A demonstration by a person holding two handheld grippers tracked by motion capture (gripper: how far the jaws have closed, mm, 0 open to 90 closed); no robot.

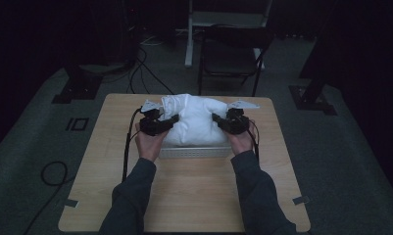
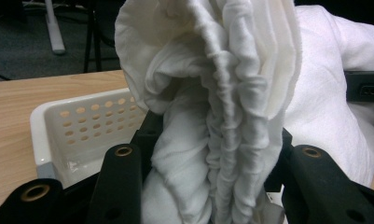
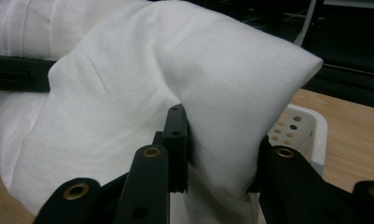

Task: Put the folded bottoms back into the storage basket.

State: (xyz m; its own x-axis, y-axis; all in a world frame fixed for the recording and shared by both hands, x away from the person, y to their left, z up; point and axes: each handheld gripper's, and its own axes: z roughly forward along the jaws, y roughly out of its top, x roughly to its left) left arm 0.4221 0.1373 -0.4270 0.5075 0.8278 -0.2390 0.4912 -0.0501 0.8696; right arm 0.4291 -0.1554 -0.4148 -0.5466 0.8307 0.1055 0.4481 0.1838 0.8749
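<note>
White pillow (image 1: 194,120) sits pinched above the basket (image 1: 194,152), each end clamped by a hand-held gripper, left (image 1: 157,125) and right (image 1: 231,122); bunched fabric risks slipping, dropping one end outside the basket.

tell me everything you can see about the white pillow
The white pillow is soft and plump, in a white cloth cover that looks like cotton. It lies across a white perforated basket on the wooden table. The left gripper is shut on one end, where the fabric bunches into deep folds. The right gripper is shut on the other end, pinching a smooth corner.
</note>
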